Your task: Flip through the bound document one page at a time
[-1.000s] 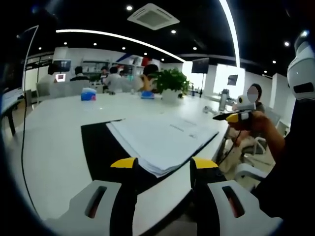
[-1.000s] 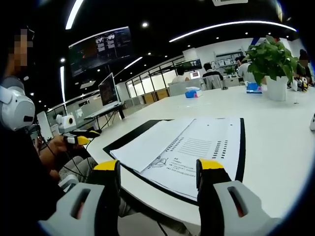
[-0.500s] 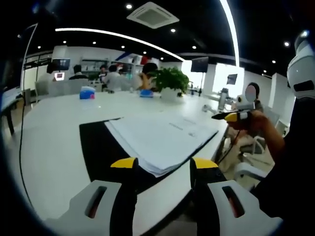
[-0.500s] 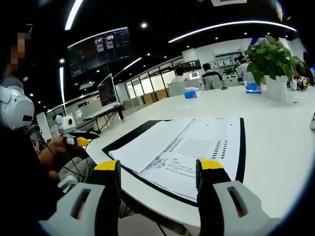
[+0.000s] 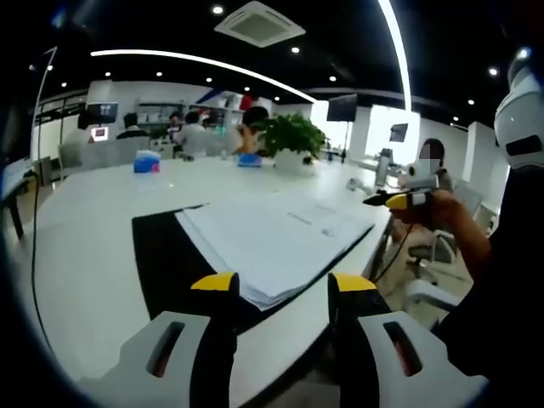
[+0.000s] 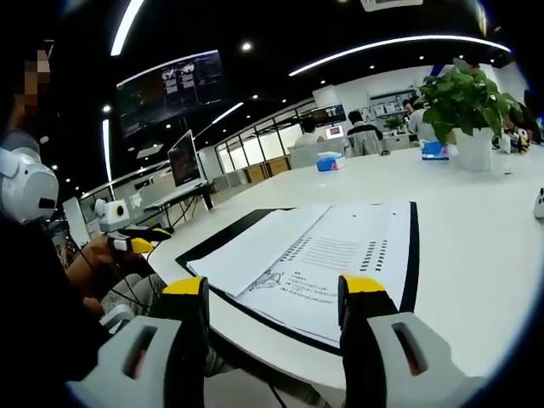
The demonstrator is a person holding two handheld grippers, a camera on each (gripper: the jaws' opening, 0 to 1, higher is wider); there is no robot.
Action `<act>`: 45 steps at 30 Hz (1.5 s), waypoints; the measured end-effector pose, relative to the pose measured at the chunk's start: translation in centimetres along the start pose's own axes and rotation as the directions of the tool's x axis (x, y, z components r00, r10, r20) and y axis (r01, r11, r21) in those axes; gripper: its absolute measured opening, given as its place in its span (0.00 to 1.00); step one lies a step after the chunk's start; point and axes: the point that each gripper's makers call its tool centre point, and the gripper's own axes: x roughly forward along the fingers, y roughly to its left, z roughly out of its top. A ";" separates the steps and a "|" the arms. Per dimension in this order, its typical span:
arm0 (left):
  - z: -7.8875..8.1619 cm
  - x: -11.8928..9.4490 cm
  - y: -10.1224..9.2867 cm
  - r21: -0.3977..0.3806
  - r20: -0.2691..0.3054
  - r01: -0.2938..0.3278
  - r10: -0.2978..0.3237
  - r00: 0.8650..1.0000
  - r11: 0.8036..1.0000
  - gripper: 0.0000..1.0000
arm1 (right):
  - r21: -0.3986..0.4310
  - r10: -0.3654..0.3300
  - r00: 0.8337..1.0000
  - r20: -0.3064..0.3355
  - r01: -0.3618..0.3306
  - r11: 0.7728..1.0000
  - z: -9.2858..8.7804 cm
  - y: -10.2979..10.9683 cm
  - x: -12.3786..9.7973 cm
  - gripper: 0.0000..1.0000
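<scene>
Both claws, left claw and right claw, gape wide short of the bound document on its black mat.

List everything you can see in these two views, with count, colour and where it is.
bound document: one, white printed pages, lying open on the black mat
black mat: one, under the document, near the table edge
table: one, white, large
potted plant: one, green in a white pot, far side of the table
tissue box: one, blue, far on the table
people: several, seated in the background
left gripper: one, yellow-tipped, open, before the document
right gripper: one, yellow-tipped, open, before the document
</scene>
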 end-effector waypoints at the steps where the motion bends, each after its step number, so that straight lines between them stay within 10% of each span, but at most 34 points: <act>1: 0.0 0.0 -0.1 0.001 -0.001 0.001 -0.001 1.000 1.000 0.43 | 0.001 0.000 1.000 0.002 0.000 1.000 0.0 0.0 -0.1 0.61; 30: 1.7 4.9 -4.7 0.109 -0.063 0.137 -0.130 0.989 0.985 0.38 | 0.023 -0.059 0.997 0.048 0.058 0.998 -1.0 -1.8 -3.6 0.59; 45: 1.9 9.4 -9.5 0.133 -0.118 0.284 -0.269 0.956 0.949 0.37 | 0.016 -0.100 0.994 0.052 0.099 0.995 -2.3 -3.2 -6.7 0.56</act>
